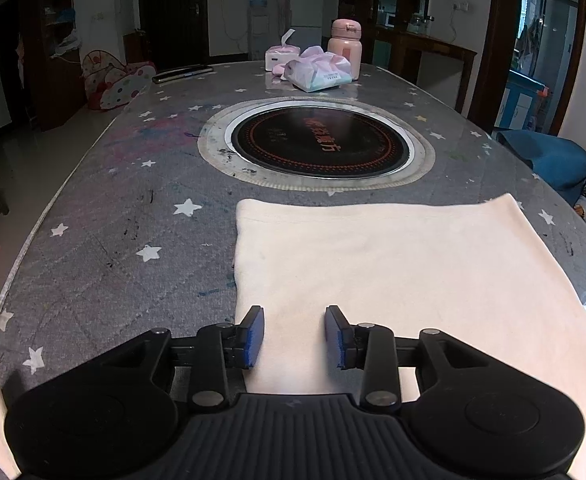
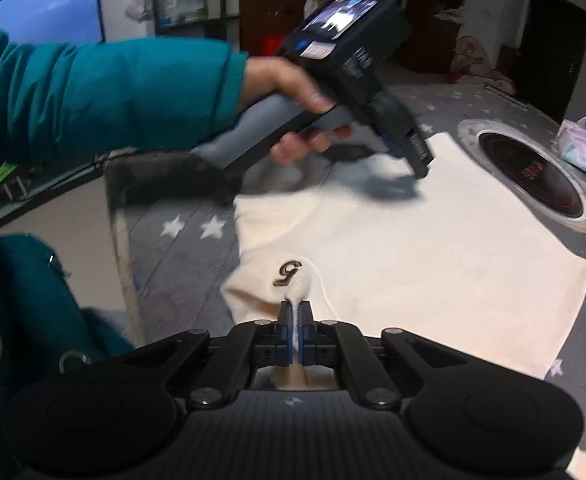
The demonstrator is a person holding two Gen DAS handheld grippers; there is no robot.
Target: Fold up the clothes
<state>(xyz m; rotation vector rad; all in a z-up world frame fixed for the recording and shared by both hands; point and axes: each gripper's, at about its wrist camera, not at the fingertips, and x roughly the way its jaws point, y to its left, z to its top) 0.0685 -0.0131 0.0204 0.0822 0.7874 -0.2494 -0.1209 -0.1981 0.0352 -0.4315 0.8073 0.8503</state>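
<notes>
Right gripper (image 2: 294,312), bottom centre of its own view: jaws pinched tight on a ridge of the cream garment (image 2: 413,248), fabric bunched up btwn the blue pads, just below a dark embroidered mark (image 2: 287,272) on the cloth.

Left gripper (image 1: 294,336), bottom centre of its view: jaws part-way apart, nothing btwn the pads, hovering over the near left corner of the garment (image 1: 393,264); contact w/ the cloth can't be told. In the right wrist view the same tool sits upper centre, blurred, held by a hand (image 2: 289,80) coming out of a teal sleeve (image 2: 105,92), tips over the far edge of the cloth.

Garment lies flat, spread across the grey star-print table cover (image 1: 113,216), filling lower right of the left wrist view. Just past its far edge, centre frame: round black induction hob (image 1: 319,142) set in the table, apart from the cloth.

Top centre, far end of table: pink flask (image 1: 345,48), tissue pack (image 1: 321,70), white box (image 1: 281,56) clustered together, well away from the garment. A dark flat bar (image 1: 181,73) lies upper left on the table edge.
</notes>
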